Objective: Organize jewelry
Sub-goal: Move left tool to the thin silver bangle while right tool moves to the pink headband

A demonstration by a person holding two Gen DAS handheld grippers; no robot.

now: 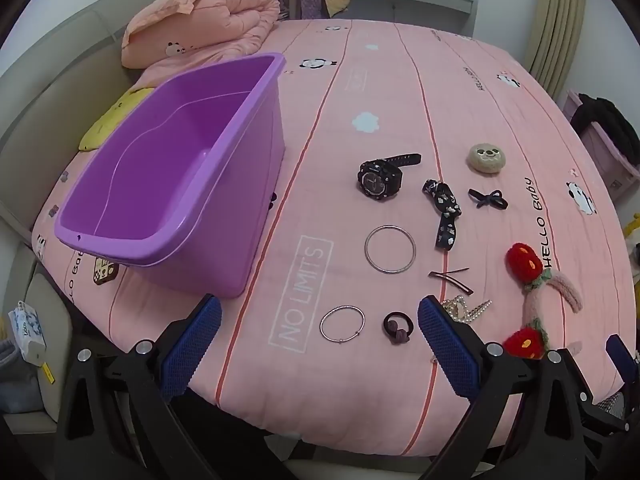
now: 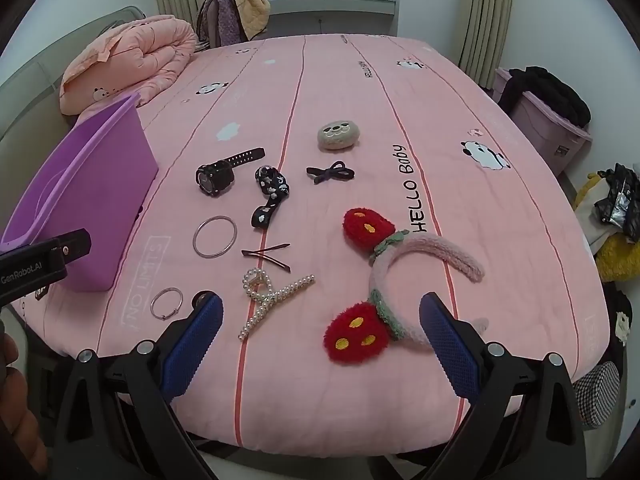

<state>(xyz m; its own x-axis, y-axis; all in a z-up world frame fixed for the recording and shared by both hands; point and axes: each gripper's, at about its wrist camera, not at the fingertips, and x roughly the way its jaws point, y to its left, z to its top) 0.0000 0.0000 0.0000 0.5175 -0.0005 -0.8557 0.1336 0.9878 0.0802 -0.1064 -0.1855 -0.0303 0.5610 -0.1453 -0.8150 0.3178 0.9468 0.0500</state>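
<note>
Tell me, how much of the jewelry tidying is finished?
Nothing looks done: the purple bin shows no items inside. Nothing is in hand either; the left gripper and right gripper are open. Left on the bed: watch, two bangles, pearl clip, headband and hair accessories.

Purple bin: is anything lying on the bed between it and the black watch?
Nothing visible does. Only bare pink sheet lies between the black watch and the purple bin; the other accessories lie nearer the camera or farther right.

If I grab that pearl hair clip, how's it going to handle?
The pearl clip looks rigid, so it should lift in one piece. Its rounded beads may slip between the pads. It lies flat on the soft bedspread, so it probably won't roll.
</note>
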